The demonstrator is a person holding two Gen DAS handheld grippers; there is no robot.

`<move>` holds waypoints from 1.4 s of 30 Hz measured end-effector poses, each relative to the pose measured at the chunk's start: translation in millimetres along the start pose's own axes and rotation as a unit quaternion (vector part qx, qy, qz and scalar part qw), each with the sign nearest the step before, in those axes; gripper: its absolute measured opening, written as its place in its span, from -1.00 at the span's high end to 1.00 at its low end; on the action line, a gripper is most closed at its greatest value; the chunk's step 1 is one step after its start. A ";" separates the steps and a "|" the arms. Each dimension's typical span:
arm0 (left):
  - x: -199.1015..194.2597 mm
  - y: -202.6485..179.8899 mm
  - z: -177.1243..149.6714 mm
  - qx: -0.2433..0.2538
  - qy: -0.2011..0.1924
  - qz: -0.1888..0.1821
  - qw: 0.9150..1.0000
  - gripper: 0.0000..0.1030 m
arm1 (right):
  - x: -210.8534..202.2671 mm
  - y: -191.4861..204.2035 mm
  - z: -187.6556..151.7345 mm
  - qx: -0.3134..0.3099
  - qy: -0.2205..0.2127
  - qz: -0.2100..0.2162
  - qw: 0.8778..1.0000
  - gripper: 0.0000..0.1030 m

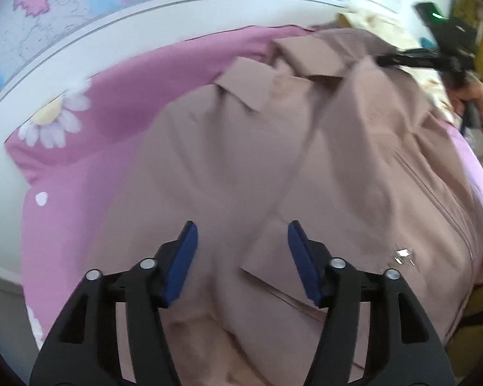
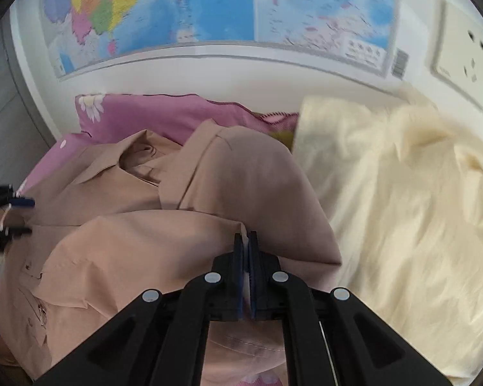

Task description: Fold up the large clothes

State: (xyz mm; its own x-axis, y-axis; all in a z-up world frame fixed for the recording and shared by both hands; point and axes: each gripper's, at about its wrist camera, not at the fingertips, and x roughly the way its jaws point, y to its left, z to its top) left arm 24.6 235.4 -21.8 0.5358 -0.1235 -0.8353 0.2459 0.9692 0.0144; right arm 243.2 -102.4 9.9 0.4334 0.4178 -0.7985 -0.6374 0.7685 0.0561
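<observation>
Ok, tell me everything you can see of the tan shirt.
The tan shirt is a large collared garment of smooth woven-looking cloth, lying rumpled on the pink floral sheet beside a cream cloth. Its collar points toward the wall and a buttoned placket runs down the front. One part is folded across the body. The right gripper is shut on a fold of it; the left gripper hangs open above it.

Right gripper [image 2: 245, 236]: clamped on tan shirt [image 2: 177, 225] fold.
Beside shirt: cream cloth [image 2: 402, 177].
Beneath: pink floral bedding [image 2: 151, 115].
Behind: wall map [image 2: 209, 9].
</observation>
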 end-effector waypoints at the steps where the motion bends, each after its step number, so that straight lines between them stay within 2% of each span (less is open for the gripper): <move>1: -1.9 -7.1 -4.9 0.011 -0.002 -0.006 1.000 -0.11 | 0.7 -1.0 -2.5 0.001 0.001 0.002 1.000 0.93; 3: -5.0 -20.0 -12.2 0.023 -0.007 -0.021 0.999 -0.16 | 0.2 -1.3 -4.5 0.003 0.005 0.001 1.000 0.93; 5: 0.3 -30.8 -14.3 0.038 -0.001 -0.020 0.999 -0.19 | -2.6 -4.3 -6.9 -0.003 0.005 -0.003 1.000 0.92; 7: 12.2 -36.4 -13.5 0.047 0.016 -0.011 0.999 -0.11 | -2.5 -3.0 -8.5 0.000 0.004 0.002 1.000 0.92; 8: 18.4 -35.9 -11.6 0.048 0.022 -0.007 0.999 0.04 | -0.3 -0.8 -8.8 0.001 0.003 0.003 1.000 0.92; 10: 26.0 -32.6 -8.2 0.045 0.027 0.000 0.999 0.98 | 3.7 2.6 -9.9 0.002 0.003 0.006 1.000 0.91; 11: 26.7 -31.5 -7.2 0.045 0.024 0.007 0.999 0.99 | 3.2 2.8 -10.9 0.003 0.002 0.006 1.000 0.91; 14: 19.3 -28.5 1.8 0.052 -0.014 0.065 0.996 0.99 | -0.1 1.2 -13.3 0.005 0.000 0.013 1.000 0.91; 16: 11.2 -20.3 14.0 0.036 -0.033 0.089 0.995 0.99 | -4.3 -2.2 -13.8 0.007 -0.004 0.011 1.000 0.91; 18: 7.5 -9.7 22.3 0.024 -0.034 0.066 0.997 0.99 | -6.3 -6.2 -13.6 0.017 -0.007 0.020 1.000 0.91; 19: 6.7 -6.4 24.0 0.023 -0.031 0.043 0.998 0.98 | -6.7 -7.9 -13.8 0.023 -0.009 0.023 0.999 0.91; 20: 6.9 -5.3 24.8 0.026 -0.028 0.030 0.999 0.96 | -6.5 -8.1 -14.3 0.024 -0.009 0.023 0.999 0.91; 21: 7.7 -6.3 23.1 0.029 -0.023 0.012 0.999 0.86 | -5.8 -8.3 -15.0 0.025 -0.009 0.024 0.999 0.91; 22: 10.0 -8.4 20.1 0.030 -0.015 -0.007 0.999 0.49 | -5.5 -8.2 -15.8 0.025 -0.008 0.025 0.999 0.91; 23: 11.3 -11.7 15.8 0.031 -0.008 -0.019 0.999 0.26 | -4.6 -8.0 -16.3 0.026 -0.007 0.025 0.999 0.91; 24: 14.4 -16.9 10.2 0.039 -0.001 -0.025 0.999 -0.10 | -4.0 -8.2 -16.8 0.026 -0.007 0.026 0.999 0.91; 27: 23.7 -27.2 -0.5 0.052 0.018 -0.023 0.998 -0.14 | -2.1 -8.6 -17.1 0.029 -0.007 0.030 0.999 0.90; 28: 28.7 -26.7 -2.2 0.050 0.028 -0.023 0.998 -0.34 | -1.8 -8.5 -17.1 0.029 -0.007 0.032 0.999 0.89; 29: 33.5 -25.0 -4.0 0.047 0.037 -0.028 0.998 -0.41 | -1.3 -8.2 -17.3 0.029 -0.006 0.033 0.999 0.87; 32: 39.1 -23.2 -8.1 0.041 0.044 -0.038 0.997 -0.43 | -0.2 -6.6 -18.9 0.027 -0.006 0.035 0.999 0.84; 33: 40.0 -22.9 -7.9 0.040 0.041 -0.038 0.998 -0.36 | -0.1 -6.4 -19.2 0.027 -0.005 0.035 0.999 0.84; 34: 39.5 -24.0 -9.0 0.040 0.039 -0.040 0.998 -0.01 | -0.3 -6.2 -19.7 0.026 -0.005 0.035 0.999 0.84; 35: 39.8 -26.5 -10.7 0.042 0.040 -0.037 0.998 0.12 | -0.9 -6.5 -20.0 0.026 -0.006 0.036 0.999 0.84; 37: 38.8 -32.0 -12.4 0.047 0.038 -0.023 0.998 0.56 | -1.8 -8.0 -20.0 0.029 -0.006 0.038 0.999 0.84; 40: 29.6 -38.9 -8.5 0.063 0.013 0.031 0.997 0.87 | -3.2 -10.6 -19.7 0.033 -0.009 0.040 0.999 0.84; 42: 23.9 -35.5 -0.1 0.060 -0.002 0.062 0.996 0.90 | -4.5 -12.5 -18.8 0.036 -0.012 0.037 0.999 0.84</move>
State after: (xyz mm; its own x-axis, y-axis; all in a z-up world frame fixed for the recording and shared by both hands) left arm 28.6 198.1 -42.3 0.5714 -0.0063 -0.8207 0.2726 0.9446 0.1826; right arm 237.3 -123.1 1.5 0.4026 0.4866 -0.7753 -0.6210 0.7674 0.1592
